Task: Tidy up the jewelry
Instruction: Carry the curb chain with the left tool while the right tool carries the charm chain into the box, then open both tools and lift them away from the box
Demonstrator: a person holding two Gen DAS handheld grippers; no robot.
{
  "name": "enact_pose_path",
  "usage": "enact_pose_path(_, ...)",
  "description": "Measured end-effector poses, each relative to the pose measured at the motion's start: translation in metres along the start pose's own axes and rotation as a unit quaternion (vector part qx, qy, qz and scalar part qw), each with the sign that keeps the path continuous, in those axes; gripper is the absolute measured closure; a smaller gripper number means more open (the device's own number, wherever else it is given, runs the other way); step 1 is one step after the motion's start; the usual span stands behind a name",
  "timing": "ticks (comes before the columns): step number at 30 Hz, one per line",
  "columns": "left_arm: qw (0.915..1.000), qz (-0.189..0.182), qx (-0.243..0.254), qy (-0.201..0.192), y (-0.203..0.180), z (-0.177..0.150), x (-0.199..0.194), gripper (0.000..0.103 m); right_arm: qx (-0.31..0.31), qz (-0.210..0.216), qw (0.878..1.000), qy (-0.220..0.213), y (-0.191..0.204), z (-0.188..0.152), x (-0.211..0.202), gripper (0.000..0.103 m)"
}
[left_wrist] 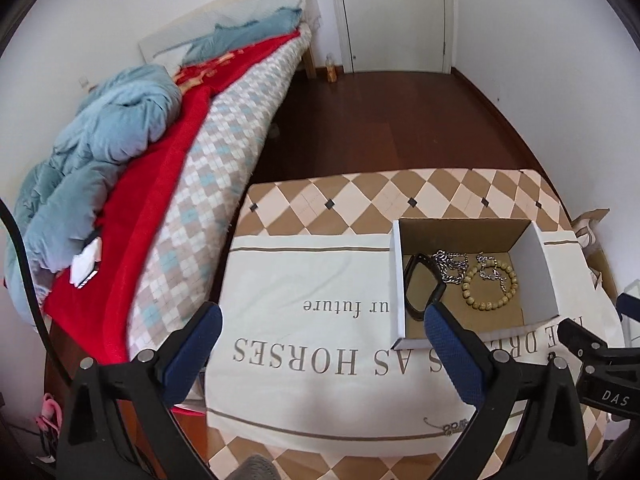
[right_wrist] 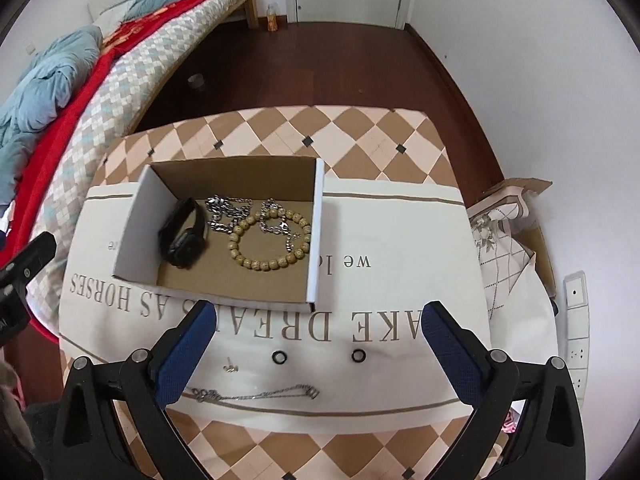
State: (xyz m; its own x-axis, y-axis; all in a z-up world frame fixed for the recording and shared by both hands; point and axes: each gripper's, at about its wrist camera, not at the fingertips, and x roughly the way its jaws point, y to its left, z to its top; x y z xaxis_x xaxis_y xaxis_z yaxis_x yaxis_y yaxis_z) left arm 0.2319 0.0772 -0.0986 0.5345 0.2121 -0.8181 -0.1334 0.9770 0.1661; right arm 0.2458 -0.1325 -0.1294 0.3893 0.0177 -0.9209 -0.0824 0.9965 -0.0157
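An open cardboard box (right_wrist: 316, 232) (left_wrist: 544, 268) stands on a white printed cloth (right_wrist: 400, 240). In it lie a black watch (right_wrist: 182, 236) (left_wrist: 418, 284), a wooden bead bracelet (right_wrist: 268, 240) (left_wrist: 490, 284) and silver chains (right_wrist: 228, 210) (left_wrist: 452, 266). On the cloth in front of the box lie two black rings (right_wrist: 279, 357) (right_wrist: 358, 355), a small earring (right_wrist: 231, 367) and a thin silver necklace (right_wrist: 256, 394). My right gripper (right_wrist: 316, 320) is open and empty above them. My left gripper (left_wrist: 322, 320) is open and empty, left of the box.
The cloth covers a low table with a checkered top (right_wrist: 360, 128). A bed (left_wrist: 168, 184) with red and blue bedding stands close on the left. A cardboard piece with fabric (right_wrist: 508, 220) and a wall socket (right_wrist: 576, 292) are on the right. Wooden floor and a door (left_wrist: 396, 12) lie beyond.
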Motion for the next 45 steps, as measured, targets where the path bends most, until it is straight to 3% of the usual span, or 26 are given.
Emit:
enact_pose_path(15, 0.9977, -0.024, -0.005, -0.063, 0.002, -0.024, -0.087, 0.0, 0.007, -0.011, 0.995, -0.095, -0.006, -0.033, -0.101, 0.0)
enact_pose_path(26, 0.9952, -0.026, -0.023, -0.091, 0.009, -0.033, -0.133, 0.0, 0.018, 0.023, 0.991, -0.132, -0.007, -0.052, -0.156, 0.0)
enact_pose_path(29, 0.9956, 0.007, -0.03, -0.088, 0.011, -0.039, -0.123, 0.0, 0.035, 0.036, 0.992, -0.116, -0.016, -0.058, -0.144, 0.0)
enact_pose_path(34, 0.9975, 0.044, -0.032, -0.045, 0.015, -0.058, -0.078, 0.0, 0.065, 0.027, 0.995, -0.071, -0.038, -0.076, -0.091, 0.002)
enact_pose_path(35, 0.9974, 0.056, -0.03, -0.035, 0.015, -0.063, -0.066, 0.0, 0.067, 0.026, 0.996, -0.061, -0.042, -0.08, -0.079, 0.006)
enact_pose_path(37, 0.997, 0.07, -0.029, -0.018, 0.015, -0.071, -0.049, 0.0, 0.073, 0.027, 0.996, -0.038, -0.048, -0.088, -0.051, 0.036)
enact_pose_path(38, 0.9968, 0.074, -0.03, -0.006, 0.016, -0.075, -0.039, 0.0, 0.077, 0.032, 0.996, -0.026, -0.05, -0.092, -0.038, 0.04)
enact_pose_path(45, 0.9949, 0.091, -0.027, 0.035, 0.016, -0.09, -0.002, 0.0, 0.074, 0.066, 0.995, 0.014, -0.04, -0.107, 0.043, 0.04)
